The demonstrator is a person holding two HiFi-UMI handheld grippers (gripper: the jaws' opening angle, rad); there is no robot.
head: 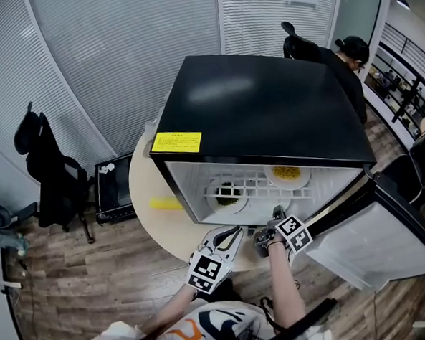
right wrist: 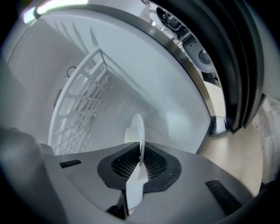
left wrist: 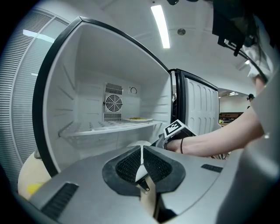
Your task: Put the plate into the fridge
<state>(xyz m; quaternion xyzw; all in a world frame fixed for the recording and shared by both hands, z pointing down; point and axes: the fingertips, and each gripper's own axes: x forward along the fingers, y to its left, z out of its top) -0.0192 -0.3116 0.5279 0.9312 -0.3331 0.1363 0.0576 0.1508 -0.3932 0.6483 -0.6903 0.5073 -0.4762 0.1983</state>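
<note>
The black-topped fridge [head: 263, 108] stands open with its white inside facing me. My right gripper [right wrist: 140, 155] is shut on the rim of a white plate [right wrist: 136, 131], seen edge-on and held level under the wire shelf [right wrist: 81, 100]. In the head view the right gripper [head: 273, 218] reaches into the lower compartment. A plate of yellow food [head: 287, 175] sits on the shelf, and a white plate with dark food [head: 227, 195] shows through the grid. My left gripper [head: 226, 238] hangs shut and holds nothing just outside the opening, beside the right gripper [left wrist: 162, 141].
The fridge door [head: 381, 226] stands open at the right. The fridge rests on a round beige table [head: 151, 176] with a yellow object [head: 166, 203] on it. A black chair [head: 51, 170] is at the left. A person in black [head: 349, 55] is behind the fridge.
</note>
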